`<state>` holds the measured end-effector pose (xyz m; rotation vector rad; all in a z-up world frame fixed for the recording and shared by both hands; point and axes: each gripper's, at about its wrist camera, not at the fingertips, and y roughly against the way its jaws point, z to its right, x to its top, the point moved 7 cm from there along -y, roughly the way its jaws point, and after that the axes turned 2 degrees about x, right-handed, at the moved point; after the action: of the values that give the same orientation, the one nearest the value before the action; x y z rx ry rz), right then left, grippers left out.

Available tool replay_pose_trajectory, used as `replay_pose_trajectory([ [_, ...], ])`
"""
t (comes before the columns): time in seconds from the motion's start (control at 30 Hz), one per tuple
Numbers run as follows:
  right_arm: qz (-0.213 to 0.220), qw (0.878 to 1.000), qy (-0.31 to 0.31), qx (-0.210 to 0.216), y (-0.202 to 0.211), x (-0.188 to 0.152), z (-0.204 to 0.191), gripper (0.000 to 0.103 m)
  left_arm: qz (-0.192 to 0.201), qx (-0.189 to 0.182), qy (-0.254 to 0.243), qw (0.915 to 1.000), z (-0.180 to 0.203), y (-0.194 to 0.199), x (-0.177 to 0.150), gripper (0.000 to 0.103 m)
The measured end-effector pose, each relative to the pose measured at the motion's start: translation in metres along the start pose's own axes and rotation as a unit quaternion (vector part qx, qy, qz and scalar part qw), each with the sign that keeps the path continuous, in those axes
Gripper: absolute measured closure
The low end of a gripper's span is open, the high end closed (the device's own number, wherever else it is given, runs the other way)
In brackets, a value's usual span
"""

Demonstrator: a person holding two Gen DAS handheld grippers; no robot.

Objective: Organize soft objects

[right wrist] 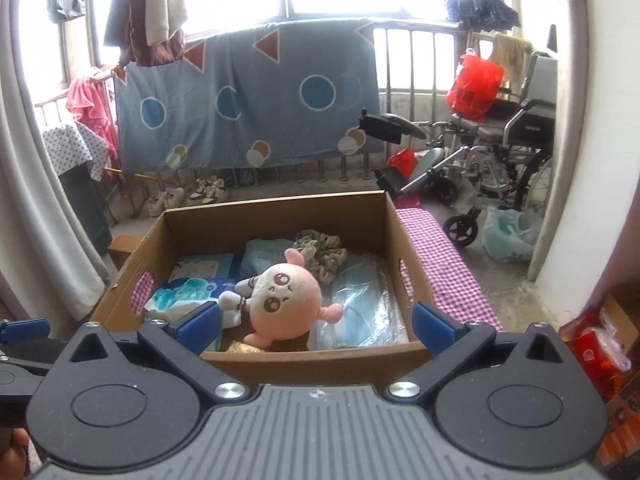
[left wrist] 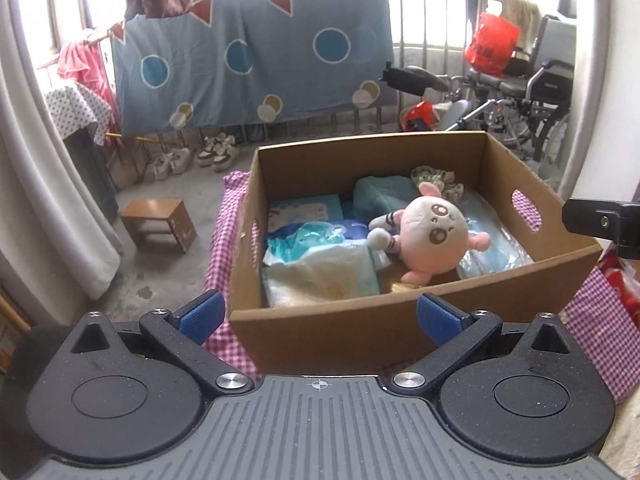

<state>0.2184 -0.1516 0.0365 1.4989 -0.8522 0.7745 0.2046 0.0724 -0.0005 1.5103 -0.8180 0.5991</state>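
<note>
A cardboard box [left wrist: 400, 332] [right wrist: 312, 364] stands on a pink checked cloth [left wrist: 228, 220] [right wrist: 444, 264]. Inside lies a pink plush toy [left wrist: 432, 236] [right wrist: 284, 300] on top of tissue packs [left wrist: 320, 268] [right wrist: 184, 296], a teal cloth [left wrist: 384, 196] [right wrist: 264, 256], a green scrunchie [left wrist: 436, 178] [right wrist: 320, 250] and a bag of face masks [left wrist: 496, 244] [right wrist: 360, 308]. My left gripper [left wrist: 320, 316] hovers open at the box's near wall, nothing between its blue pads. My right gripper [right wrist: 318, 324] is open too, above the near wall, with nothing in it.
A small wooden stool [left wrist: 160, 222] stands on the floor left of the box. Several shoes [left wrist: 196, 156] line the railing under a hanging blue blanket [left wrist: 248, 60]. A wheelchair [right wrist: 500, 148] and a red bag [right wrist: 474, 86] stand at the right. Red packages [right wrist: 600, 356] lie near right.
</note>
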Motion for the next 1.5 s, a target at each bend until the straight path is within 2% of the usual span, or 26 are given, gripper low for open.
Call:
replay_pose_trajectory([
  [0.13,0.012,0.999,0.021,-0.030,0.000,0.002,-0.001,0.000,0.008,-0.016,0.001,0.9998,0.004,-0.005,0.001,0.000],
  [0.3,0.024,0.998,0.050,-0.031,-0.001,0.004,-0.004,0.000,0.016,-0.011,0.012,0.9997,0.001,-0.007,0.001,0.000],
  [0.4,0.029,0.997,0.063,-0.030,-0.002,0.004,-0.005,0.000,0.006,-0.002,0.034,0.9994,-0.004,-0.010,0.002,0.000],
  [0.47,0.028,0.998,0.056,-0.025,-0.003,0.003,-0.004,0.000,-0.009,-0.008,0.052,0.9986,-0.007,-0.013,0.002,0.000],
  [0.7,-0.036,0.999,0.006,0.010,-0.019,-0.012,0.005,0.000,-0.050,0.002,0.076,0.9959,-0.013,-0.020,-0.009,0.000],
  [0.83,-0.075,0.997,0.010,0.018,-0.030,-0.027,0.001,0.000,-0.070,-0.001,0.080,0.9943,-0.011,-0.020,-0.012,0.000],
  [1.2,-0.105,0.994,0.011,0.014,-0.048,-0.037,-0.002,0.000,-0.083,-0.008,0.076,0.9936,0.000,-0.021,-0.008,0.000],
  [1.5,-0.106,0.994,0.013,0.008,-0.048,-0.034,-0.001,0.000,-0.087,-0.005,0.069,0.9938,0.004,-0.026,-0.005,0.000],
])
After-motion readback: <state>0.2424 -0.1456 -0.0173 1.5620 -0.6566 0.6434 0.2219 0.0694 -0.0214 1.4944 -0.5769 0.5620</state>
